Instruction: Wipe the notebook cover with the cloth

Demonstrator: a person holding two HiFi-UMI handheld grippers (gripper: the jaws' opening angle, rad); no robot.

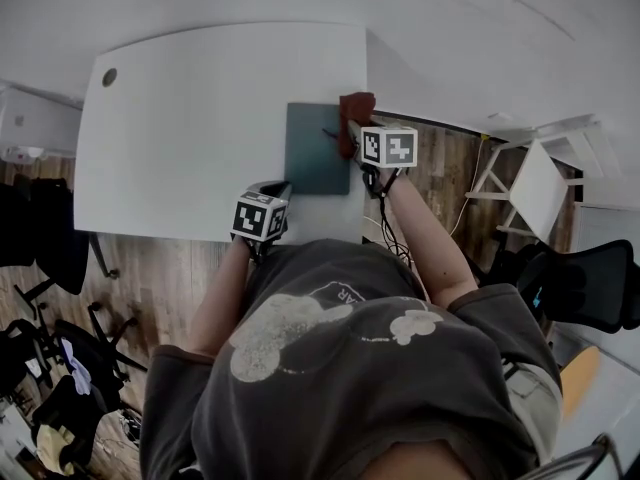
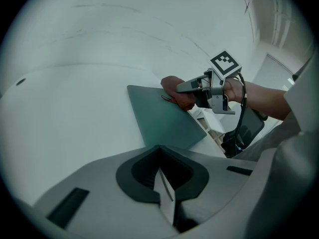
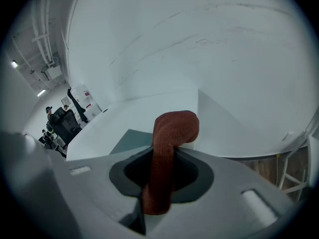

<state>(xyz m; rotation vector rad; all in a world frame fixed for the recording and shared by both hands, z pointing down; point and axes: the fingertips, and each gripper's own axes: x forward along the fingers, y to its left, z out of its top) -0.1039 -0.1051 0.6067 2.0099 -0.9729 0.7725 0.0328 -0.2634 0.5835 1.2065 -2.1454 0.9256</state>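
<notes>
Clearly, the right gripper (image 3: 158, 183) is clamping the red-brown cloth (image 3: 172, 133), as its own view is showing. The left gripper view is showing that cloth lying at the teal notebook's (image 2: 162, 116) far corner, by the worktop's (image 1: 200, 118) right edge. The left gripper (image 2: 164, 185) is hanging closed on nothing.

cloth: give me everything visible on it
The cloth is reddish-brown with a nubby, terry-like weave, bunched into a thick roll. The right gripper is shut on its lower part. The free end sticks out past the jaws and curls over. It sits at the far right corner of the dark teal notebook; whether it presses on the cover cannot be told.
</notes>
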